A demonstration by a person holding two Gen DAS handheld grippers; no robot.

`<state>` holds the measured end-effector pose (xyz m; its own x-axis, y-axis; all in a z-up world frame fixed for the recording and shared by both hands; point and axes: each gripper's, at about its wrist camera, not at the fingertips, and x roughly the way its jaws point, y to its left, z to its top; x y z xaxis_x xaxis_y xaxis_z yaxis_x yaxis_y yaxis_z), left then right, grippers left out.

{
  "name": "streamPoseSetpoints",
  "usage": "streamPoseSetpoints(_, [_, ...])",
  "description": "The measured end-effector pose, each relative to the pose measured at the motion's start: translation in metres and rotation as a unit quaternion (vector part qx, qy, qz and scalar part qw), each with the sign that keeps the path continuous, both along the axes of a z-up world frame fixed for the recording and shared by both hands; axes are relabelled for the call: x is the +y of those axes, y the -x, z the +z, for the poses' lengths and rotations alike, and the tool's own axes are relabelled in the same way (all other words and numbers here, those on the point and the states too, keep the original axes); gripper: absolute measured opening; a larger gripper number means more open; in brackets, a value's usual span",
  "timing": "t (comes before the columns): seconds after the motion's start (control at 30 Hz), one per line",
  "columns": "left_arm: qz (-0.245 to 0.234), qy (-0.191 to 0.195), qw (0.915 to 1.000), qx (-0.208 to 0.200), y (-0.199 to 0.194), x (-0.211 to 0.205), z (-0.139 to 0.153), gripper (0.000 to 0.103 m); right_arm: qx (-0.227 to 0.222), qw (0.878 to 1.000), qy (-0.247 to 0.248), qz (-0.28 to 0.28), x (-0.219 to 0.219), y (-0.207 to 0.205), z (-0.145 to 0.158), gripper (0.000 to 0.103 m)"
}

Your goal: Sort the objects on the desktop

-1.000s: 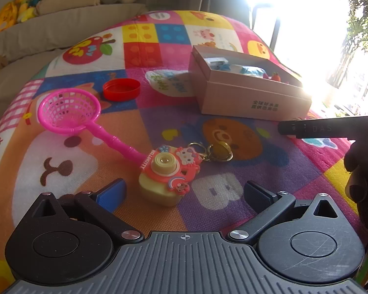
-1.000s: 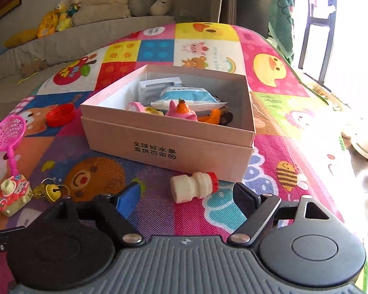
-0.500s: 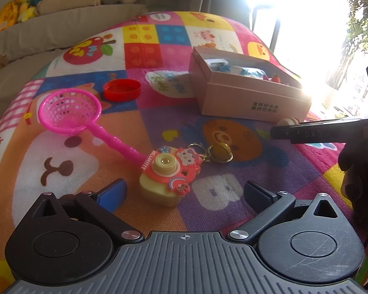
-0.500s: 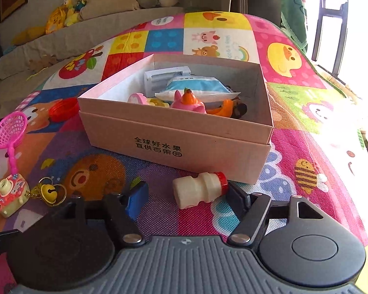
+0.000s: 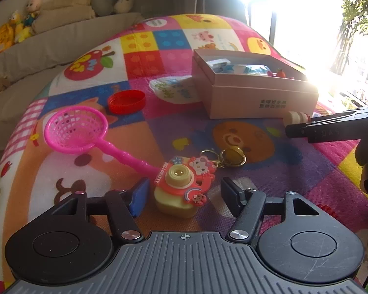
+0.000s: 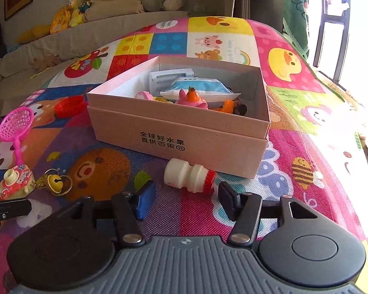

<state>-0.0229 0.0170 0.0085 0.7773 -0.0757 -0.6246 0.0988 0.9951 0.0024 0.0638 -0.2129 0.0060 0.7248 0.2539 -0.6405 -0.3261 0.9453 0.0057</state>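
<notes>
A toy camera keychain (image 5: 181, 186) with a gold bell (image 5: 231, 156) lies on the colourful mat, between the open fingers of my left gripper (image 5: 184, 193). A small white bottle with a red cap (image 6: 187, 175) lies on its side just ahead of my open right gripper (image 6: 184, 196), in front of the pink cardboard box (image 6: 179, 137). The box holds several toys and a blue packet. The camera keychain also shows in the right wrist view (image 6: 14, 183). The bottle (image 5: 295, 117) and the right gripper's finger (image 5: 331, 129) show in the left wrist view.
A pink toy net (image 5: 78, 129) lies left of the camera, its handle touching it. A red lid (image 5: 126, 101) lies beyond the net. A sofa with plush toys (image 6: 71, 17) stands behind the mat. A bright window is at the right.
My left gripper has moved forward so its fingers flank the toy camera. My right gripper has moved closer to the white bottle, which now lies just ahead of its fingers.
</notes>
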Motion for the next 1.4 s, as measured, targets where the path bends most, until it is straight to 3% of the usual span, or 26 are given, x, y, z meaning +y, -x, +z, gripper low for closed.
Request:
streamPoseSetpoints(0.17, [0.001,-0.013,0.9999,-0.008,0.004,-0.004,0.000,0.051,0.002,1.000,-0.004,-0.009,0.002,-0.007,0.002,0.051])
streamPoseSetpoints(0.2, [0.001,-0.017,0.9998,-0.010,0.005,-0.005,0.001,0.050,0.004,1.000,-0.004,-0.007,0.004,-0.009,0.002,0.046])
streamPoseSetpoints(0.3, [0.000,-0.028,0.9995,-0.017,0.007,-0.006,0.005,0.049,0.010,1.000,-0.009,0.000,0.006,-0.009,0.007,0.046])
streamPoseSetpoints(0.4, [-0.022,-0.021,0.9988,-0.038,0.006,-0.006,0.031,0.048,0.009,1.000,-0.016,0.025,-0.001,0.002,0.025,0.046])
streamPoseSetpoints(0.47, [-0.043,-0.029,0.9956,-0.077,0.000,-0.012,0.059,0.047,-0.021,0.999,-0.020,0.039,-0.010,0.014,0.052,0.046])
streamPoseSetpoints(0.57, [-0.069,-0.054,0.9843,-0.153,-0.021,-0.029,0.102,0.047,-0.097,0.994,-0.030,0.037,-0.026,0.025,0.106,0.046])
streamPoseSetpoints(0.7, [-0.081,-0.054,0.9748,-0.200,-0.069,-0.055,0.131,0.047,-0.164,0.985,-0.043,0.022,-0.039,0.017,0.156,0.046])
streamPoseSetpoints(0.8, [-0.085,-0.027,0.9789,-0.184,-0.115,-0.070,0.134,0.049,-0.174,0.984,-0.045,0.005,-0.040,-0.003,0.170,0.046])
streamPoseSetpoints(0.93, [-0.068,-0.027,0.9855,-0.153,-0.144,-0.074,0.116,0.054,-0.123,0.991,-0.055,0.005,-0.035,-0.045,0.165,0.046])
streamPoseSetpoints(1.03, [-0.071,-0.009,0.9885,-0.134,-0.122,-0.057,0.100,0.064,-0.074,0.996,-0.057,0.001,-0.036,-0.064,0.145,0.046])
streamPoseSetpoints(1.13, [-0.059,-0.016,0.9914,-0.116,-0.086,-0.036,0.078,0.079,-0.051,0.997,-0.061,-0.006,-0.044,-0.063,0.124,0.046])
streamPoseSetpoints(1.3, [-0.028,-0.018,0.9969,-0.071,-0.047,-0.008,0.041,0.088,-0.025,0.996,-0.083,-0.017,-0.052,-0.062,0.110,0.047])
streamPoseSetpoints(1.4, [0.009,-0.017,0.9980,-0.061,-0.027,0.012,0.027,0.095,-0.030,0.997,-0.071,-0.009,-0.040,-0.056,0.109,0.047])
